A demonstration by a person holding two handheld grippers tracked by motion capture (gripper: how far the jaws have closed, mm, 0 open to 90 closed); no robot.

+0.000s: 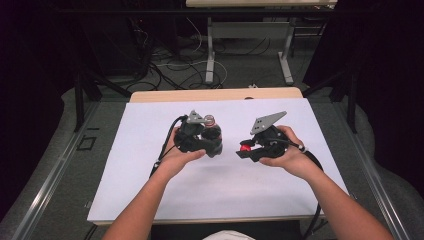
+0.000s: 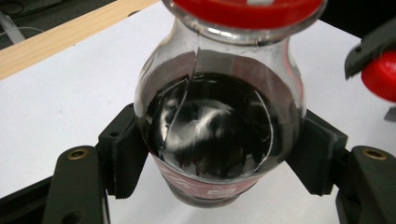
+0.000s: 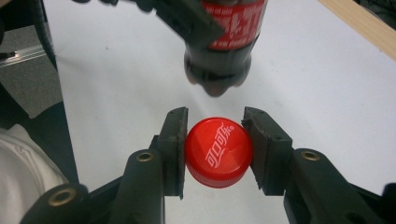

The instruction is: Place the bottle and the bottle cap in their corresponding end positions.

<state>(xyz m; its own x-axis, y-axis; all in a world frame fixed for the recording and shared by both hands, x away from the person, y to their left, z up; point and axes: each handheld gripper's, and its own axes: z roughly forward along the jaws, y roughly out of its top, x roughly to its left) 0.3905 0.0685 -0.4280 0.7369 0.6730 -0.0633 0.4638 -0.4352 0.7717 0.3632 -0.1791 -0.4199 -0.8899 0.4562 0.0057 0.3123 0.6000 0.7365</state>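
High view: we count 2 grippers, 1 bottle, 1 cap, 1 white sheet on 1 wooden-edged table.

Left gripper [image 1: 212, 134], held in our left hand [image 1: 175, 157], sits above the sheet [image 1: 150, 170], left of centre. Its jaws are clamped on the bottle [image 1: 210, 131]; the bottle's open neck shows beside the grey plate [image 1: 196, 118] on top of the gripper.

Right gripper [image 1: 243, 149], in our right hand [image 1: 285, 155], is right of centre, near the left one but apart from it. Jaws are closed on the red cap [image 1: 245, 148]. A 2nd grey plate [image 1: 266, 121] stands on this gripper.

Left gripper view: 2 black ribbed pads [image 2: 126, 156] press the bottle [image 2: 215, 130] from both sides at the shoulder, approx. where the label starts. Contents are dark liquid. A red ring [image 2: 243, 11] sits at the neck, top of frame. The cap [image 2: 380, 74] appears at the right edge, off the bottle, w/ part of the other gripper's jaw above it.

Right gripper view: 2 pads [image 3: 175, 149] grip the cap [image 3: 218, 151] on its rim, printed top facing the camera, white lettering legible. The bottle [image 3: 224, 42] hangs above and beyond the cap, base pointing toward the camera, red label w/ white script, not touching the cap. Whether the bottle base touches the sheet [image 3: 116, 84] we cannot tell.

Table edge [image 1: 215, 95]: pale wood strip past the sheet's far side.
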